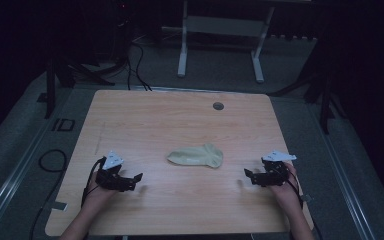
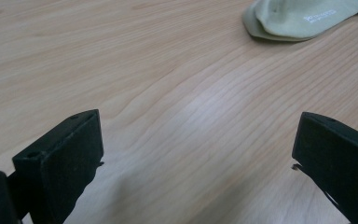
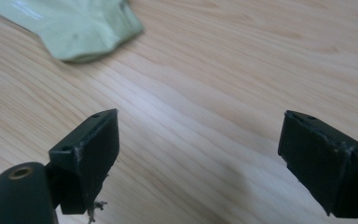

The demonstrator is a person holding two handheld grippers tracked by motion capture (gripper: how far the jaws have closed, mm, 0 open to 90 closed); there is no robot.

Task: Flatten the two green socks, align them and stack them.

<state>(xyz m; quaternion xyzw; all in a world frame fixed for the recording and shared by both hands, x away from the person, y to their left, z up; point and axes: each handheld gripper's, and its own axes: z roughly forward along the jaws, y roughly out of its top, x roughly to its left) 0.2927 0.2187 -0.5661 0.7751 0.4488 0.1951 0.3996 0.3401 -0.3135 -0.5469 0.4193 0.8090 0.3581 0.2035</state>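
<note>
A pale green sock (image 1: 196, 156) lies flat near the middle of the wooden table (image 1: 180, 120). My left gripper (image 1: 138, 180) rests low over the table to the sock's front left, jaws wide open and holding nothing. The sock (image 2: 298, 18) appears at the top right of the left gripper view, beyond the open left gripper (image 2: 196, 154). My right gripper (image 1: 246, 176) sits to the sock's front right, also open with nothing between its jaws. In the right gripper view the sock (image 3: 79, 28) lies at the top left, ahead of the open right gripper (image 3: 200, 154).
A small grey round cap (image 1: 218, 106) is set into the table near its far edge. Beyond the table stands a white metal frame (image 1: 220, 45) on a grey floor. Cables (image 1: 50, 160) lie on the floor at the left.
</note>
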